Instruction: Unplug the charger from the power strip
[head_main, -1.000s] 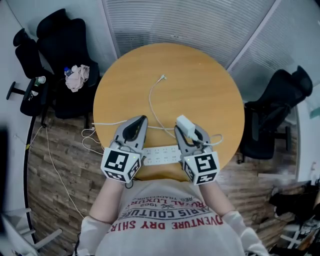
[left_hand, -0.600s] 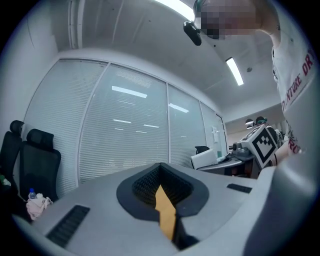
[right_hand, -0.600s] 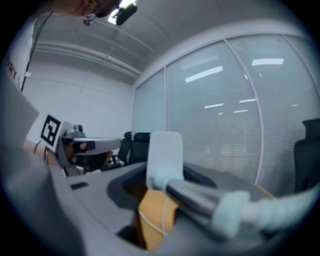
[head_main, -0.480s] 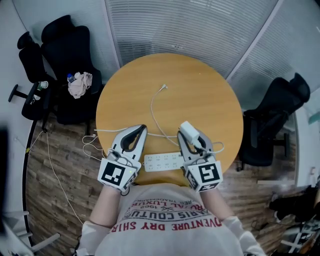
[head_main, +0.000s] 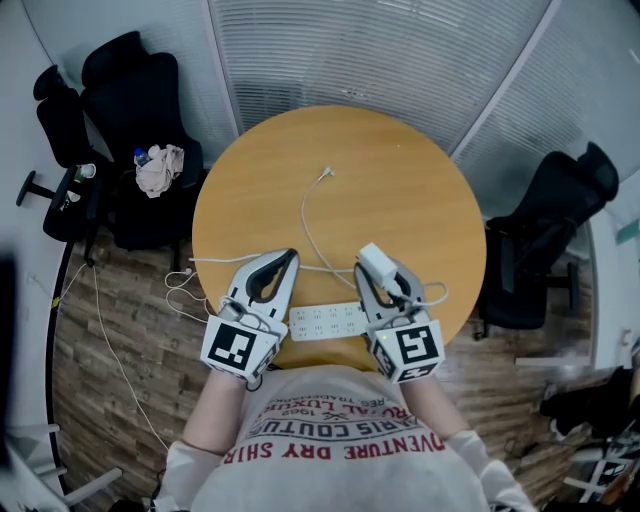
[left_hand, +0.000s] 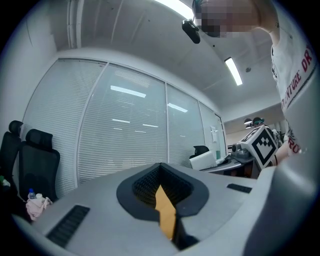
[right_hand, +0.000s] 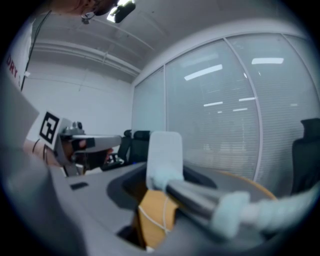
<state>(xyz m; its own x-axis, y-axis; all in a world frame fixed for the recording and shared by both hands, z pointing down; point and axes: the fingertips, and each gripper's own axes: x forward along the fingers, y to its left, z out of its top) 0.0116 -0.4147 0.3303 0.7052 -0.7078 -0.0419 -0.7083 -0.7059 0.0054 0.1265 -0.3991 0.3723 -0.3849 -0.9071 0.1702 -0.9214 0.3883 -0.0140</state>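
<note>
The right gripper (head_main: 380, 274) is clamped on the white charger (head_main: 371, 259), jaws standing fairly wide around its body. In the right gripper view the charger (right_hand: 164, 150) stands upright between the jaws, with its cable running back toward the camera on the right. The charger is clear of the power strip (head_main: 326, 322), which lies flat along the near edge of the round wooden table (head_main: 410, 170), between the two grippers.

The left gripper (head_main: 288, 256) holds nothing. Its tips meet, and the left gripper view shows only a sliver of tabletop through the gap behind the closed tips (left_hand: 160, 169). It hangs over the near left part of the table, just beside the strip's left end.

A thin white cable (head_main: 304, 222) runs from the near edge up to a loose plug end (head_main: 326, 174) near the table's middle. Another white lead (head_main: 215, 261) crosses to the left edge and drops to the floor. Black chairs stand off the left edge (head_main: 125, 90) and the right edge (head_main: 545, 235), and the left one carries a crumpled cloth (head_main: 158, 170).

Against the frame a second ago, little differs. The charger was already out of the strip and in the same grip, and the left gripper was closed. The strip lies where it did, and only the table sits slightly lower in the head view.
</note>
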